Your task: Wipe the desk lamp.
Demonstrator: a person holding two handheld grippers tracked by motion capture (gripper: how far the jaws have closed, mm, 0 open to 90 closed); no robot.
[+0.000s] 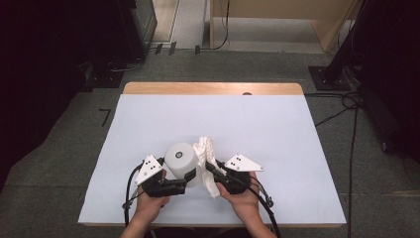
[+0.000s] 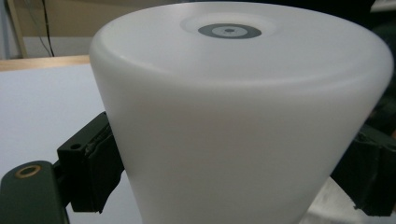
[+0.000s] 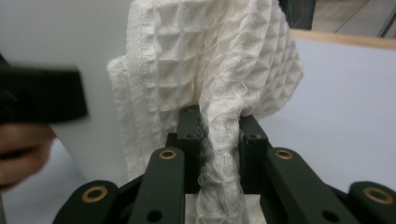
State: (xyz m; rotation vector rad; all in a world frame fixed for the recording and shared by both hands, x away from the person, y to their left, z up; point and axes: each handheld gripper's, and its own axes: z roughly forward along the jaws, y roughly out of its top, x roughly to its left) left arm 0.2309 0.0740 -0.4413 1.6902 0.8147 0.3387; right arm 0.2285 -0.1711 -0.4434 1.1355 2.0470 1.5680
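The white cup [image 1: 181,159] was held upside down, base uppermost, by the left claw [image 1: 184,181], whose jaws were clamped against opposite sides of its wall. This grip was judged to steady the cup so that its outside could be wiped. In the left gripper view the cup [image 2: 243,121] was seen between the two black pads, both pressed on its wall.

The right claw [image 1: 214,169] was closed narrow on a bunched fold of white cloth [image 1: 206,153]. In the right gripper view the cloth [image 3: 210,79] rose from between the jaws and lay against the cup's side [image 3: 65,46], which was taken as the wiping contact. The pinch low on the cloth left a loose upper part free to drape on the wall.

Position: the cup was held over the near middle of the white counter [image 1: 277,134], the cloth touching it on its right side, both hands just behind it. Whether the cup's rim rested on the counter could not be told.

Appearance of the cup: plain, matt, milky white plastic, tapered, wider at the base end shown on top, with a small grey ring mark at the centre of that base. The cloth was waffle-woven, off-white, with fraying threads at the pinched part.
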